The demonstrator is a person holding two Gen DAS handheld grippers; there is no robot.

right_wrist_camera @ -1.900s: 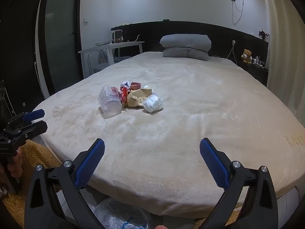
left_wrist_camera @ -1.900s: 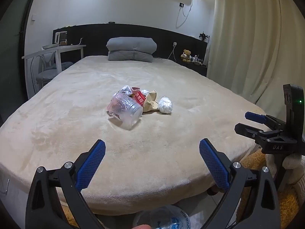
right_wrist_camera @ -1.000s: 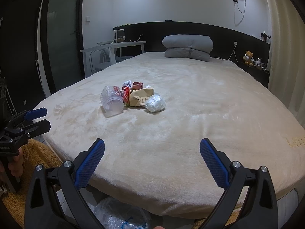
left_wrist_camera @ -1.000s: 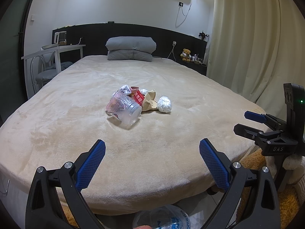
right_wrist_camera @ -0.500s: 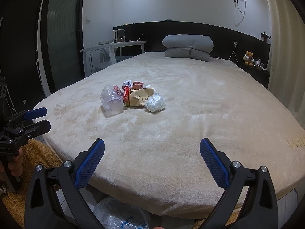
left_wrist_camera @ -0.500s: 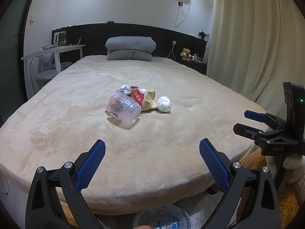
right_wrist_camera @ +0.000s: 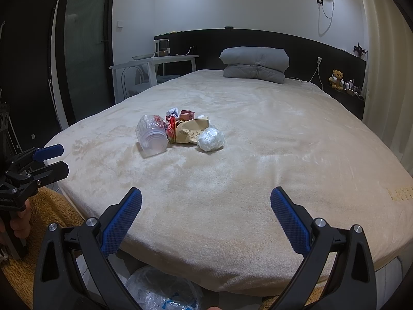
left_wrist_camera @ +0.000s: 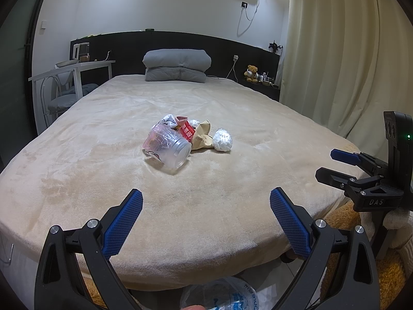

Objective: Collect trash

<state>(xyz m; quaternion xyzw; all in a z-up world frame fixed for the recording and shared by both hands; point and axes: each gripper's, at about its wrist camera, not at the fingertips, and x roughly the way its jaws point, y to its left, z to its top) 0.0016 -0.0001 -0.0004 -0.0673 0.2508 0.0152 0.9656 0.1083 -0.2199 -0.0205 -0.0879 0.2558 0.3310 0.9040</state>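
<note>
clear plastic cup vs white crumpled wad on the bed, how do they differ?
The clear plastic cup is see-through and cylindrical, lying on its side; the white crumpled wad is opaque and roughly round. The cup looks larger and sits at the pile's left end, the wad at its right. Both rest on the bed, ungrasped.

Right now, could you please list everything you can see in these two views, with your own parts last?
Bed: one, beige, filling the room.
Plastic cup: one, clear, on its side, left of pile.
Red wrapper: one, behind cup.
Paper bag: one, tan, mid-pile.
Crumpled wad: one, white, right of pile.
Folded duvet: one, grey, at the headboard.
Teddy bear: one, brown, on shelf.
Plastic bag: one, clear, floor below bed's edge.
Left gripper: open, empty.
Right gripper: open, empty.
</note>
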